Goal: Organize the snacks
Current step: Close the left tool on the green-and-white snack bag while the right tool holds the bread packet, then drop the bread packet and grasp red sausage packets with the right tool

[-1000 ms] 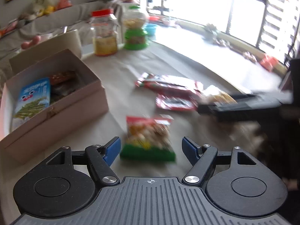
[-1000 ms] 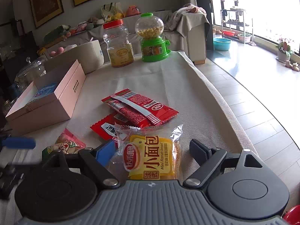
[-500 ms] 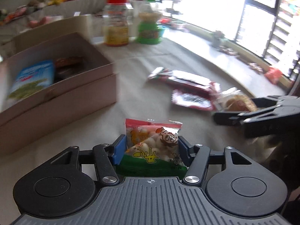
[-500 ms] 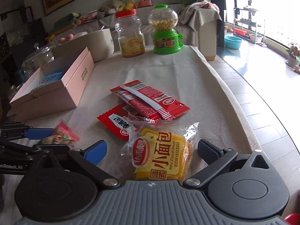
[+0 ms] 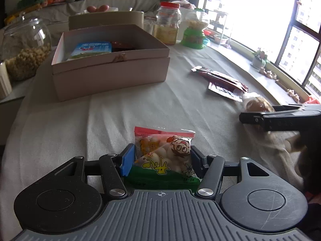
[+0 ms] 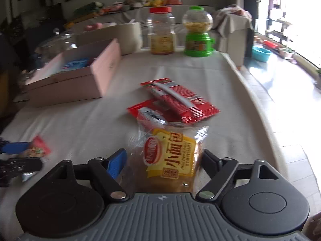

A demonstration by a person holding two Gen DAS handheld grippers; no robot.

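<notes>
My left gripper (image 5: 160,158) is shut on a small cartoon puff packet (image 5: 163,156) with a green bottom, held just above the cloth. My right gripper (image 6: 163,160) is shut on a yellow French bread packet (image 6: 170,156); it also shows in the left wrist view (image 5: 254,103). The open pink box (image 5: 110,72) holds a blue packet (image 5: 91,49) and a dark one, left and ahead of both grippers (image 6: 66,84). Red snack packets (image 6: 178,100) lie on the cloth beyond the bread (image 5: 220,80).
A red-lidded jar (image 6: 161,32) and a green candy dispenser (image 6: 197,32) stand at the table's far end. A glass jar of snacks (image 5: 24,46) stands left of the box. The table's right edge drops to the floor by the window.
My left gripper closed on the puff packet and lifted it, turning toward the box. My right gripper closed on the bread packet and moved forward a little.
</notes>
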